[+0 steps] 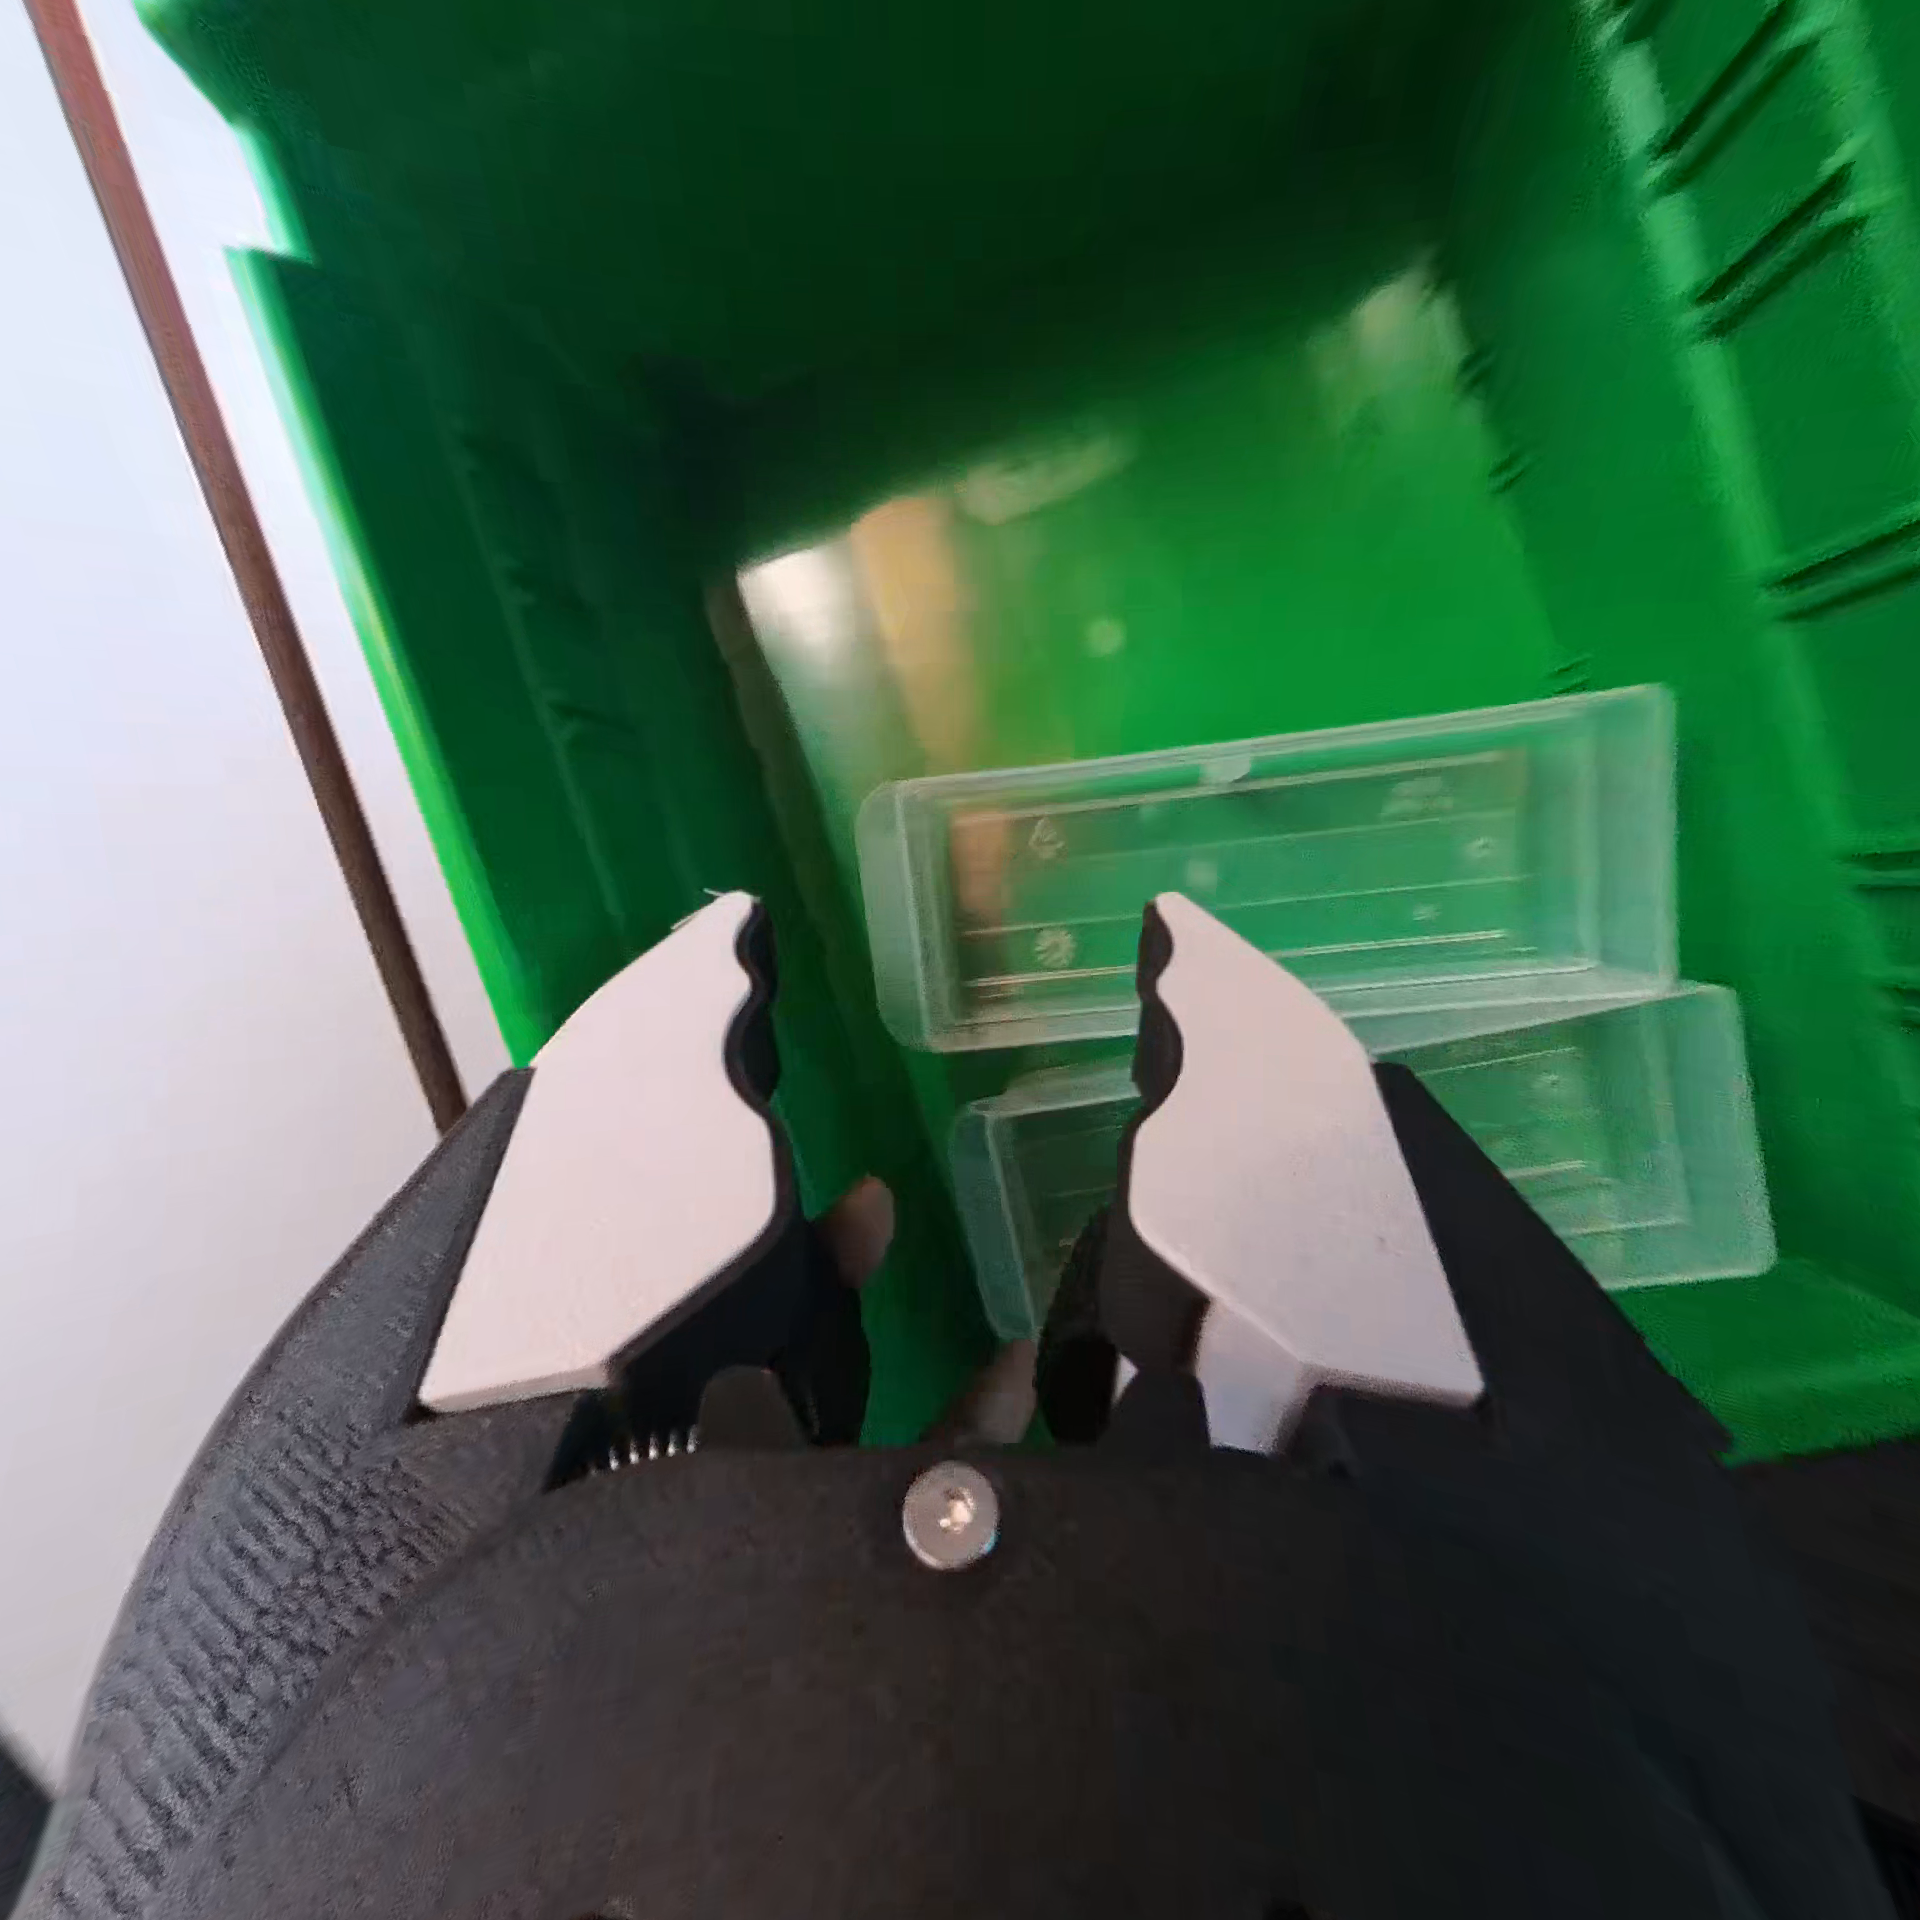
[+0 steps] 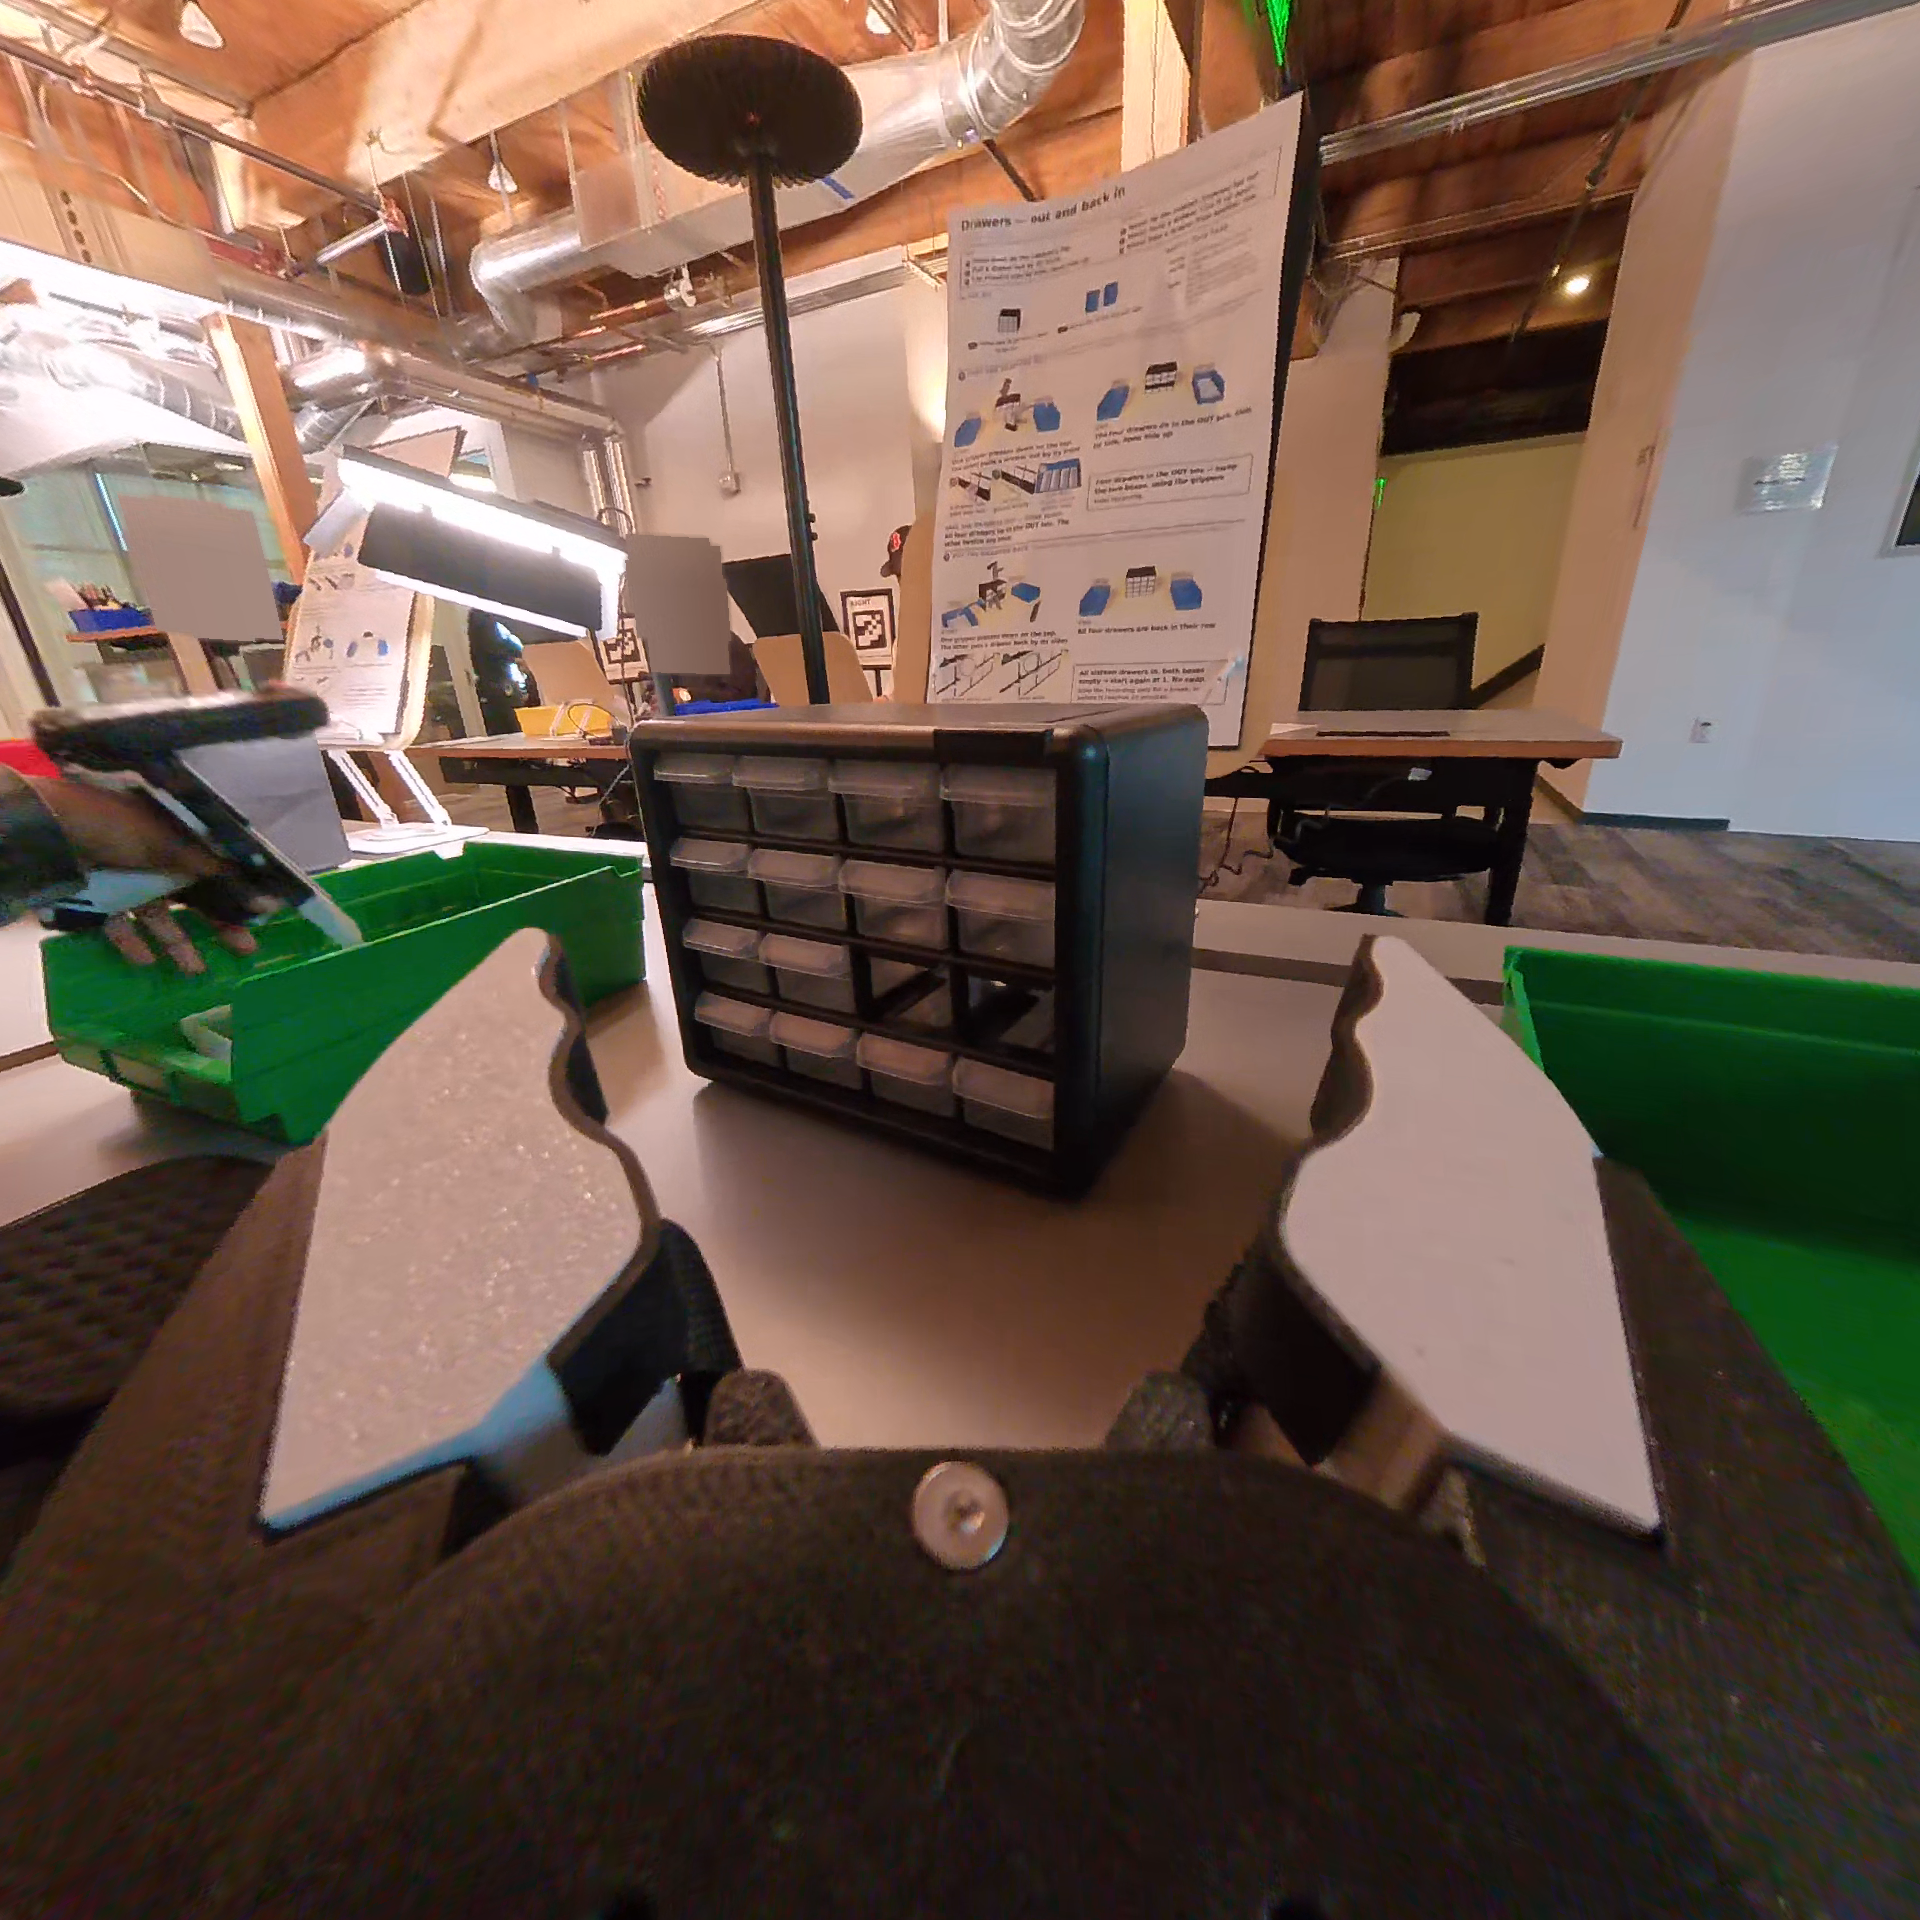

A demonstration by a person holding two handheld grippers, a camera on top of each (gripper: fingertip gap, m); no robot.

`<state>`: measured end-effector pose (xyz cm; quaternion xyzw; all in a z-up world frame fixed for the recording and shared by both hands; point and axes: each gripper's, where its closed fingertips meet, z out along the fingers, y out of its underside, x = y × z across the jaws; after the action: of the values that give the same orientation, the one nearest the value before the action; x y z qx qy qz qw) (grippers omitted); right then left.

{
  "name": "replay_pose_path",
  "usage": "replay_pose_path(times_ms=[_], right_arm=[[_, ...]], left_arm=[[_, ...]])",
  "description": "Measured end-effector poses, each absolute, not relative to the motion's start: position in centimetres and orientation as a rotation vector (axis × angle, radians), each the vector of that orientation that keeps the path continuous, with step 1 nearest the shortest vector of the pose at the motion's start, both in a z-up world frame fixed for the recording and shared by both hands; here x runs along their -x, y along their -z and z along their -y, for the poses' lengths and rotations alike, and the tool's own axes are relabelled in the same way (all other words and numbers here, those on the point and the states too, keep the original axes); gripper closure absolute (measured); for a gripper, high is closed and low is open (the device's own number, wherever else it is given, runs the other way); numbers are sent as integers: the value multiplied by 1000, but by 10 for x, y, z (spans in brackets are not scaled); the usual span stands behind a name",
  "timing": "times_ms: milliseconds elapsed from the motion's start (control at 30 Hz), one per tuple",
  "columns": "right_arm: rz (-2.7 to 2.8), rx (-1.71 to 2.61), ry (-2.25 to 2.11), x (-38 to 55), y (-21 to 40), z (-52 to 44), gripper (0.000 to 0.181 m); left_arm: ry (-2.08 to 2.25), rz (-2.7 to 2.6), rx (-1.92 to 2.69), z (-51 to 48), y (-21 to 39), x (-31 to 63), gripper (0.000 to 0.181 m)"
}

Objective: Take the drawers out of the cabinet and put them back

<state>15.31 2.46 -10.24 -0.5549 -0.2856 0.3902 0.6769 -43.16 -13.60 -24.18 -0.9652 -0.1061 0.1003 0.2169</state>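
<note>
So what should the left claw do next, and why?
Probably the left gripper should dip a little toward the nearer clear drawer in the green bin and close on its edge. The jaws stand open and empty just above it, and the cabinet shows two empty slots in its third row waiting to be filled.

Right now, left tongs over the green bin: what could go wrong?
1. The left tongs are open above two clear drawers lying close together; closing could catch both or nudge one.
2. The left wrist view is blurred, so aim may be off.
3. The cabinet stands unheld; the right tongs are open and short of it, so reinsertion could push it.
</note>
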Motion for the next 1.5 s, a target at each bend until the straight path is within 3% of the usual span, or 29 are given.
replay_pose_path(times_ms=[33,400,533,600,767,1033,1267,1500], right_arm=[[638,1242,-884,-154,102,-24,48],[617,1217,-885,-158,97,-24,50],[616,1218,-886,-159,97,-25,50],[614,1218,-889,-159,97,-25,51],[623,1225,-889,-157,100,-26,51],[705,1201,-887,-140,107,-15,51],[839,1048,-857,-112,114,8,53],[1089,762,-629,-63,112,48,61]], left_arm=[[-312,289,2705,138,247,434,115],[-341,249,2859,138,280,440,128],[-420,241,2871,142,285,449,160],[-425,221,2836,139,281,449,162],[-463,217,2606,126,240,447,167],[-726,240,2113,130,126,448,168],[-116,91,1666,98,58,315,168],[284,-129,1641,46,82,167,168]])
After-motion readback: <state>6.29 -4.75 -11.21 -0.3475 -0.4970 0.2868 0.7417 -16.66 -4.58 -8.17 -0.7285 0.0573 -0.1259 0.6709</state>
